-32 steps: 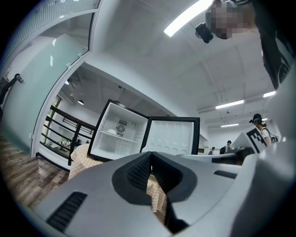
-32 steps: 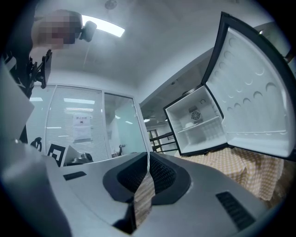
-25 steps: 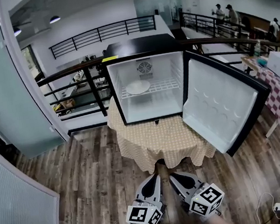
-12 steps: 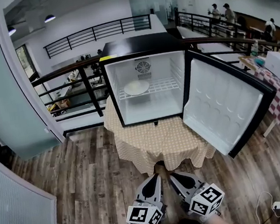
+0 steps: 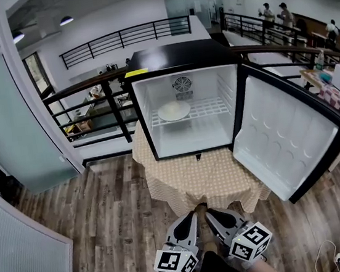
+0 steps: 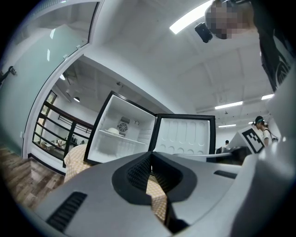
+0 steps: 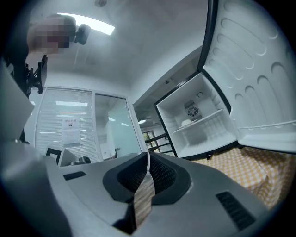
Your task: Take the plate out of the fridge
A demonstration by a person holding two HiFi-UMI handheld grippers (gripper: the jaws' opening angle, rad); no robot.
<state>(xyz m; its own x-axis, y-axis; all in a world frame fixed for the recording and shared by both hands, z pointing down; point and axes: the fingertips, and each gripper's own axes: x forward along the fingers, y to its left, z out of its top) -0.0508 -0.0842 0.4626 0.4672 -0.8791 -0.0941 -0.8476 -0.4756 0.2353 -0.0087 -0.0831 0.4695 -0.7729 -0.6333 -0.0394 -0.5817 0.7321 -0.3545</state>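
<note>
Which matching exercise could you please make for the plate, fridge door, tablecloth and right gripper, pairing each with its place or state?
Things:
1. plate
2. fridge door
3. tablecloth
4. right gripper

Places or states:
A. swung open
B. on the wire shelf
C. shut and empty
D. under the fridge

Pairs: 1-B, 2-A, 3-D, 4-C

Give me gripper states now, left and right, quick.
Left gripper: closed, jaws together, holding nothing.
Right gripper: closed, jaws together, holding nothing.
</note>
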